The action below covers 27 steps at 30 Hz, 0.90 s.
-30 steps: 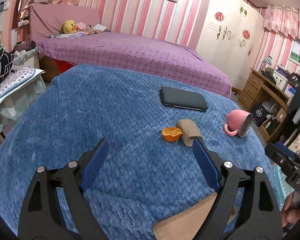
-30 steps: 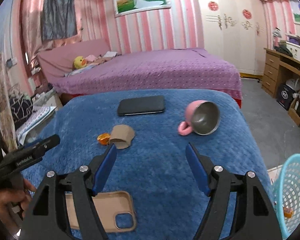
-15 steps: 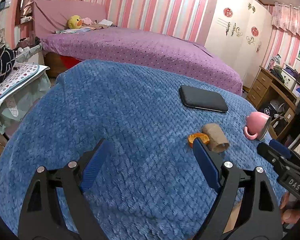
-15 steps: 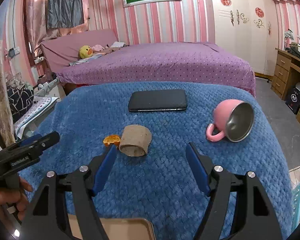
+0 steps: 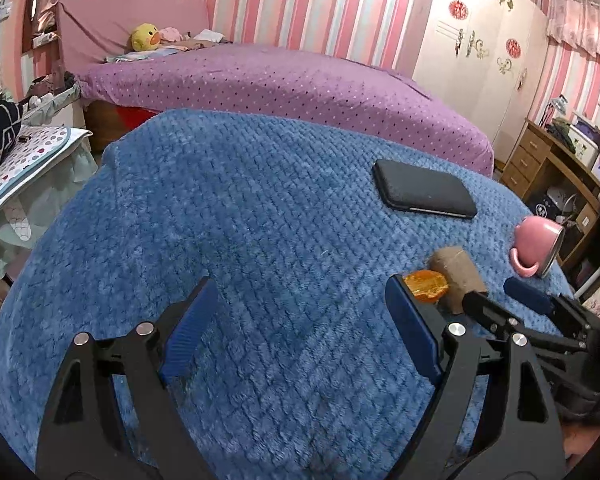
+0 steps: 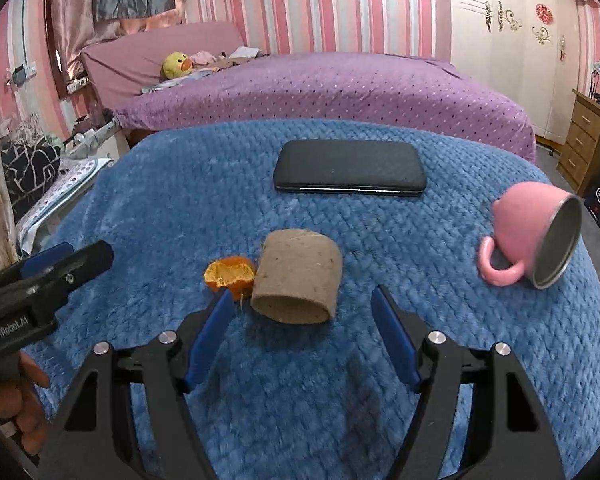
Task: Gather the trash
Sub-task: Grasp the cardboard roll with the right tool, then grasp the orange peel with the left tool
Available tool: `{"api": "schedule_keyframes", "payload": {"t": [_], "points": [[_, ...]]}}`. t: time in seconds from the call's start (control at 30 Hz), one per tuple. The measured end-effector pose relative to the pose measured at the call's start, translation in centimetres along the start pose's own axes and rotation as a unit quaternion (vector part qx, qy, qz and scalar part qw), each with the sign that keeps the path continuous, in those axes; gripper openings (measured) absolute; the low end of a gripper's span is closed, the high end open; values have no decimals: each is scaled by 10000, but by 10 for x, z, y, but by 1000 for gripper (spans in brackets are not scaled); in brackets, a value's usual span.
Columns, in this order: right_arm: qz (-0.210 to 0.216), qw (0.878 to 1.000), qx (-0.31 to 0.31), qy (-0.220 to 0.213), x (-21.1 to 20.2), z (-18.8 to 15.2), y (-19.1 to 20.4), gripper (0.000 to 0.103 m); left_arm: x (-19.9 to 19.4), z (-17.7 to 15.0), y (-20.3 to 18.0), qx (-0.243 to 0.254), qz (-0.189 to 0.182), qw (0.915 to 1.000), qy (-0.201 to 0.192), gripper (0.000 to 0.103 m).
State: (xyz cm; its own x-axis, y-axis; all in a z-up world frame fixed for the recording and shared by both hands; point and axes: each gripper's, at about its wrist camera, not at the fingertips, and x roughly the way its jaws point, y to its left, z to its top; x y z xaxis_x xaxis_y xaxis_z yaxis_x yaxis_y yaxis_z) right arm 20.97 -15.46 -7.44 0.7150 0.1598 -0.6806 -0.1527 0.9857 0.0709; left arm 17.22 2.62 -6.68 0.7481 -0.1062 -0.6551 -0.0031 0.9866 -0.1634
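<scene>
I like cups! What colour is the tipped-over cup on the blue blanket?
The cup is pink, with a grey metal inside. The right wrist view shows it best.

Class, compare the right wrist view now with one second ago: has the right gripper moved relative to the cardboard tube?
Yes. The right gripper has come forward toward the cardboard tube, which now lies just ahead of its open jaws.

Layout on blanket (image 6: 148, 208).
Peel (image 6: 230, 274) touching left of cardboard tube (image 6: 298, 276); phone (image 6: 350, 171) behind them; tipped cup (image 6: 530, 232) well right; bed (image 6: 340, 88) behind all.
</scene>
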Motion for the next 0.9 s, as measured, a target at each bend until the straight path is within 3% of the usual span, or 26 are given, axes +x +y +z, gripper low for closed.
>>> {"api": "schedule_keyframes", "payload": {"t": [0.13, 0.2, 0.37, 0.67, 0.9], "points": [[3, 9997, -20, 240, 17, 2, 1, 66, 4, 3, -1, 76, -2, 10000, 23, 84], [68, 9992, -67, 388, 24, 1, 2, 50, 6, 4, -2, 102, -24, 9999, 43, 84], [301, 9991, -98, 287, 21, 2, 2, 38, 11, 7, -12, 180, -124, 9997, 96, 84], [291, 9991, 205, -212, -19, 9, -28, 37, 26, -1, -62, 681, -492, 9960, 302, 84], [196, 9987, 374, -285, -30, 8, -57, 37, 47, -3, -90, 1099, -399, 9918, 522, 81]]}}
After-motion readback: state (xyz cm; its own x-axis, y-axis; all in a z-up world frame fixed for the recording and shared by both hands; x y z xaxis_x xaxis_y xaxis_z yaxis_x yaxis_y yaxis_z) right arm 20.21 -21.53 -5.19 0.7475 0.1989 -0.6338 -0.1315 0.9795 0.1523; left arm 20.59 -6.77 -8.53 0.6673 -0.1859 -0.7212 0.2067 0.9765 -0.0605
